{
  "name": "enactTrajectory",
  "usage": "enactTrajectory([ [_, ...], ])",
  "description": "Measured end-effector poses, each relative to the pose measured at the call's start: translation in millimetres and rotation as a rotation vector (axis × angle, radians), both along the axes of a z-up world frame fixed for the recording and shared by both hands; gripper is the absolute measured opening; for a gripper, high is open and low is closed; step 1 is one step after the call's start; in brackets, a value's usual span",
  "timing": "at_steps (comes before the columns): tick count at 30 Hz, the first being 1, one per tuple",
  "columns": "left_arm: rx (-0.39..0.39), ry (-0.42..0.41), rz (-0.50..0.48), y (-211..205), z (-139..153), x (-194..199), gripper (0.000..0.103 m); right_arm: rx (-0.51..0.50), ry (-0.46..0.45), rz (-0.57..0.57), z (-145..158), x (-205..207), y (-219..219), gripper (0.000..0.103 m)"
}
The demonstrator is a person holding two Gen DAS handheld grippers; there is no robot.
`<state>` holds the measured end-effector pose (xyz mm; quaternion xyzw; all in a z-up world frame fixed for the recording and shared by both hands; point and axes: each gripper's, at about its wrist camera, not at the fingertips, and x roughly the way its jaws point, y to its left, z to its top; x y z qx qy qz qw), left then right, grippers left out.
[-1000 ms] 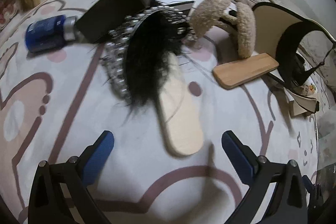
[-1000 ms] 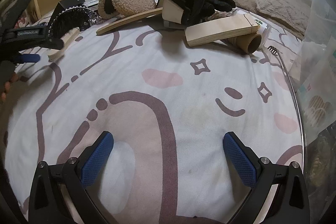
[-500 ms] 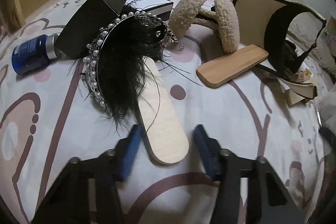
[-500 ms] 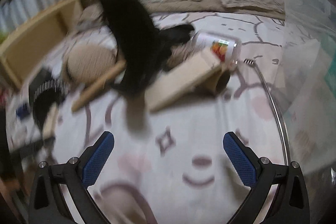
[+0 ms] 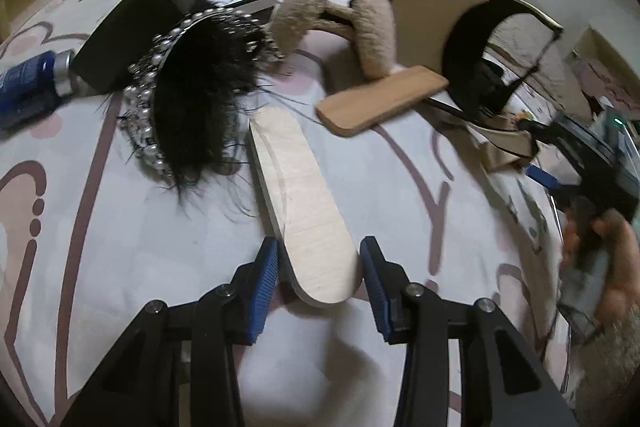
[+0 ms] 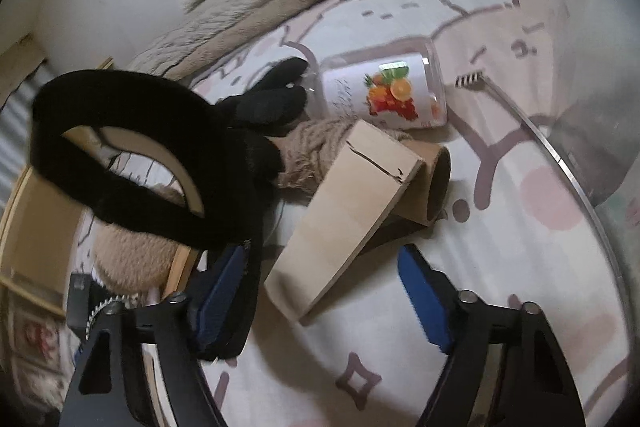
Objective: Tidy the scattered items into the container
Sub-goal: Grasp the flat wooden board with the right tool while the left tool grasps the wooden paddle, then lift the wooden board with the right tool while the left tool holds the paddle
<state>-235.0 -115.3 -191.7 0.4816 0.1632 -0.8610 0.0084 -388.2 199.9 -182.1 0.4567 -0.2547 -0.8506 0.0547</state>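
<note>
Our left gripper (image 5: 318, 277) clamps the pale wooden-soled sandal with black feather trim (image 5: 308, 227) at six o'clock; our right gripper (image 6: 320, 291) is closing around a tan cardboard box (image 6: 344, 215). Everything else lies scattered; nothing visibly binned in the clear plastic container (image 6: 592, 67).

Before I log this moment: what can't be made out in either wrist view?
- Left gripper on the pale wooden sole: the sole's edges hide whether the pads touch.
- Right gripper: closing; the black furry strap covers its left finger.
- Container: cut off by the right wrist view's edge, blurred, contents unreadable.
- Blue bottle: cut off by the left wrist view's edge.
</note>
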Motion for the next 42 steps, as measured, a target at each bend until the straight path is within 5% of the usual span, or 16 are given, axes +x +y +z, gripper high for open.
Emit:
enactTrajectory([
  [7,0.031,0.01,-0.129,38,1,3,0.042,-0.104,-0.008,-0.037,-18,-5,1,0.043],
  [14,0.056,-0.017,-0.156,46,-7,-1,0.042,-0.02,0.05,0.086,-1,9,-4,0.024],
  [25,0.191,-0.021,-0.038,15,-13,-3,0.043,0.065,0.065,0.323,18,71,5,0.021],
  [30,0.225,-0.013,-0.028,12,-13,-4,0.055,0.068,0.056,0.455,21,109,0,0.021],
  [38,0.144,0.003,-0.038,25,-12,-10,0.064,-0.056,0.033,0.567,31,156,-6,0.021],
  [42,0.036,0.012,-0.067,42,-13,-11,0.065,-0.051,0.043,0.576,37,165,-6,0.021],
])
